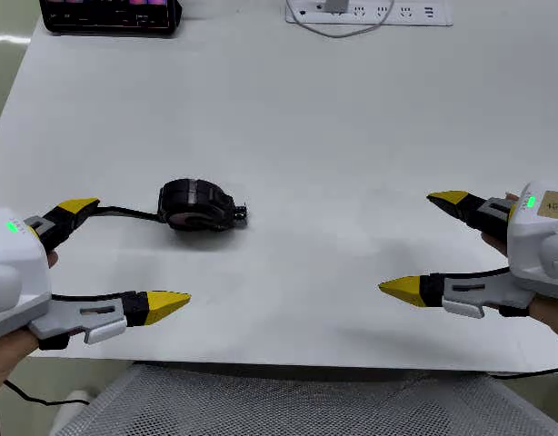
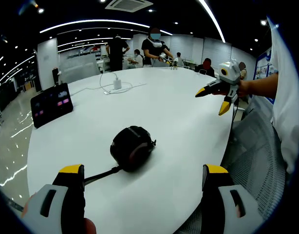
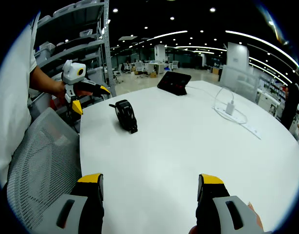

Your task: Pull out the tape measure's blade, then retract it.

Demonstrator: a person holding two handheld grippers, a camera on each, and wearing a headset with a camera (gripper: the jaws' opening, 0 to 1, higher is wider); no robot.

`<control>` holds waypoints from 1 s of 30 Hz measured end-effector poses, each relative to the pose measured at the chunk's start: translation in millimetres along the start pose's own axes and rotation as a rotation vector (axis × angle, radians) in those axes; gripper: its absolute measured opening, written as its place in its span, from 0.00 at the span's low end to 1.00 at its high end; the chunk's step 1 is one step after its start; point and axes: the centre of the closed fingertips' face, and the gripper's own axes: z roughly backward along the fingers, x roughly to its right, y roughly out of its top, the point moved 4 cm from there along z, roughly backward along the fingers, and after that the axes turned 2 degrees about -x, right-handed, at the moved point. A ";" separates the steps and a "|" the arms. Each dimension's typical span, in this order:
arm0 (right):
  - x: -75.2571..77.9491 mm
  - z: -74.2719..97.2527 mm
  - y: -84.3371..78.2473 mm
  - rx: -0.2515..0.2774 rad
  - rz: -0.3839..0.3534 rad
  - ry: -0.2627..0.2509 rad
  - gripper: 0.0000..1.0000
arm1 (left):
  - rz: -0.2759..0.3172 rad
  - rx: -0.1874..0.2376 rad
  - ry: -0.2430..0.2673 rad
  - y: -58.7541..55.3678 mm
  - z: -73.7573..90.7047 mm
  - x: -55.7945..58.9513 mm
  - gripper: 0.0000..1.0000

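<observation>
A black tape measure (image 1: 196, 205) lies on the white table (image 1: 333, 136), left of centre, with a black wrist strap trailing left from it. Its blade is fully inside the case. My left gripper (image 1: 134, 256) stands open at the table's near left edge, a short way in front of and left of the tape measure (image 2: 132, 147). My right gripper (image 1: 423, 243) stands open at the near right, well apart from the tape measure (image 3: 125, 113). Nothing is between the jaws of either gripper (image 2: 142, 176) (image 3: 150, 187).
A dark tablet (image 1: 111, 14) lies at the far left of the table. A white power strip (image 1: 370, 12) with a plugged-in charger and looped cable sits at the far edge. A grey mesh chair (image 1: 288, 404) stands just below the near edge. People stand in the room behind.
</observation>
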 end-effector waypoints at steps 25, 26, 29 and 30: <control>-1.2 5.5 -10.7 0.016 -0.030 -0.023 0.80 | -0.013 -0.002 -0.026 -1.2 1.4 2.2 0.99; -1.5 5.4 -10.8 0.015 -0.028 -0.024 0.80 | -0.014 -0.003 -0.026 -1.4 1.4 2.1 0.99; -2.4 5.4 -11.2 0.017 -0.028 -0.022 0.80 | -0.014 -0.004 -0.028 -1.9 1.6 2.1 0.99; -2.7 5.3 -11.3 0.017 -0.028 -0.021 0.80 | -0.013 -0.004 -0.031 -2.1 1.7 2.3 0.99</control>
